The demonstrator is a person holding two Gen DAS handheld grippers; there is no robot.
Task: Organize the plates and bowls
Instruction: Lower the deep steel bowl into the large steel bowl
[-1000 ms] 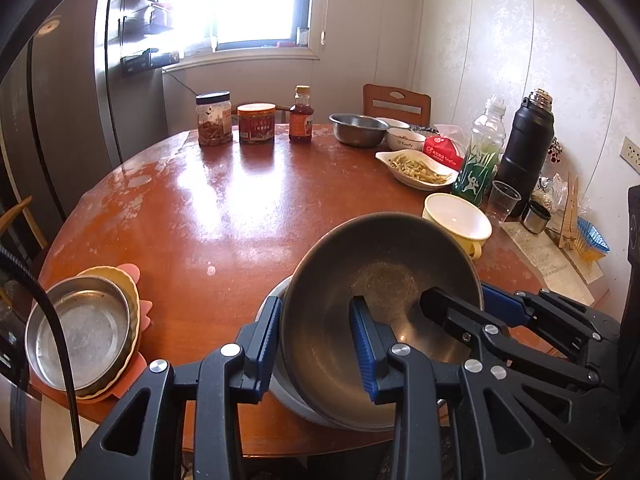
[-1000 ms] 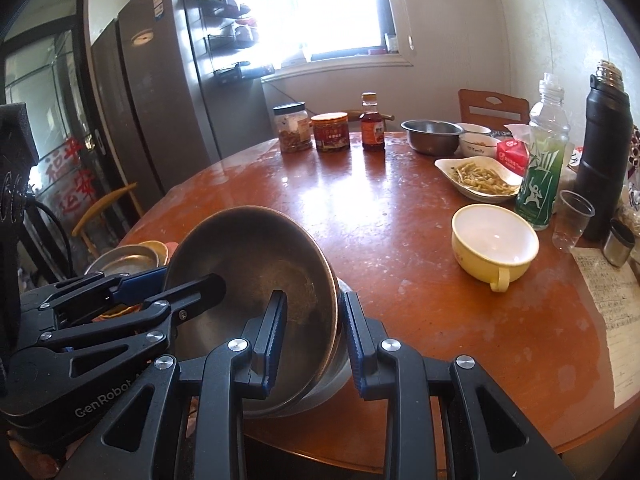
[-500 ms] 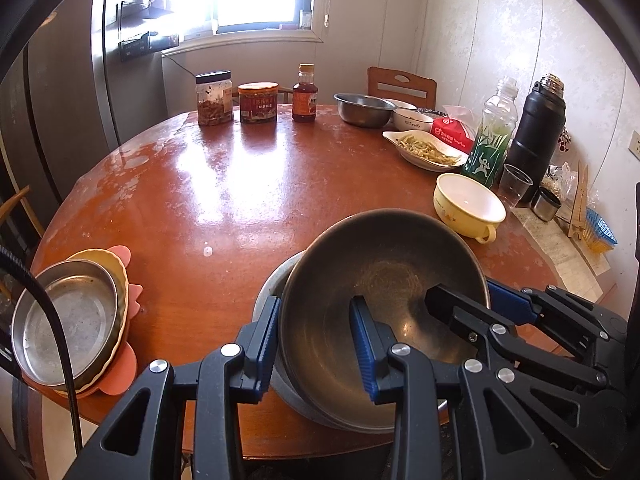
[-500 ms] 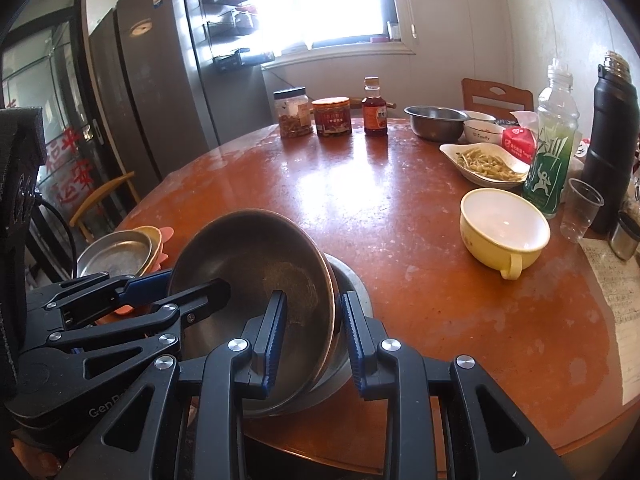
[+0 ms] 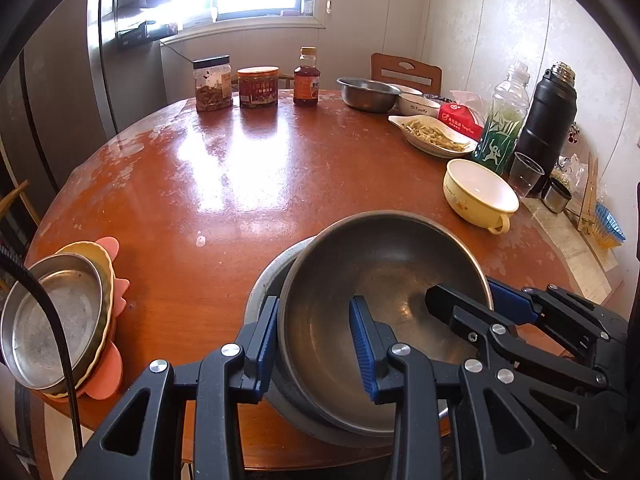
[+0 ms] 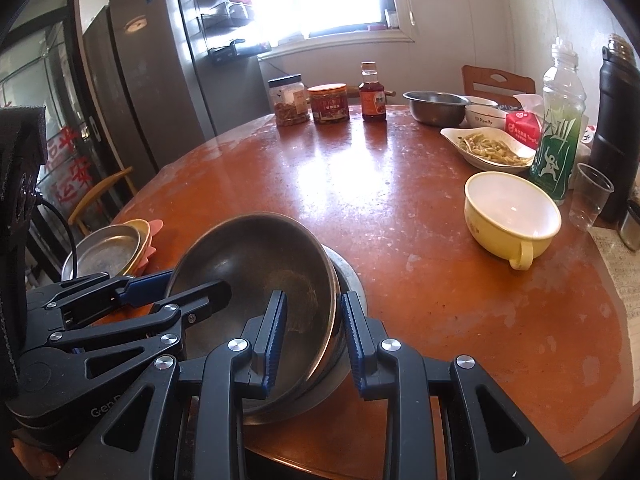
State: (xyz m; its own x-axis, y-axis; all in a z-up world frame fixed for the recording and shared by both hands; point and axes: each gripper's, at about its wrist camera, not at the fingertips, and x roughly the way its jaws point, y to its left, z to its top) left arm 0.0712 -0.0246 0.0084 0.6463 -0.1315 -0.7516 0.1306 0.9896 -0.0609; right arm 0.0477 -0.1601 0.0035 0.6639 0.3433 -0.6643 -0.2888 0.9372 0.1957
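Left wrist view puts the near table (image 5: 168, 216) edge directly under both tools, with the steel bowl (image 5: 384, 280) nested in a grey bowl (image 5: 268, 280) just inside that rim. The left gripper (image 5: 316, 344) straddles the steel bowl's near-left rim, 1 blue finger outside and 1 inside, clamped on the wall. The right gripper (image 5: 460, 300) enters from the right and pinches the opposite rim the same way. In the right wrist view, the right gripper (image 6: 312, 332) has 1 pad inside the steel bowl (image 6: 256, 264) and 1 outside, between it and the grey bowl (image 6: 348, 276), while the left gripper (image 6: 200, 284) grips the far-left rim. The steel bowl sits tilted, mouth up and leaning toward the left side; being round, it shows no long axis.

At the left table edge lies a stack of plates (image 5: 52, 312), partly overhanging. Beyond the bowls a broad bare stretch of tabletop runs to the jars (image 5: 236, 88) at the far side. To the right stand a yellow cup (image 5: 480, 196), a dish of food (image 5: 436, 136), a green bottle (image 5: 504, 120) and a black flask (image 5: 548, 120).
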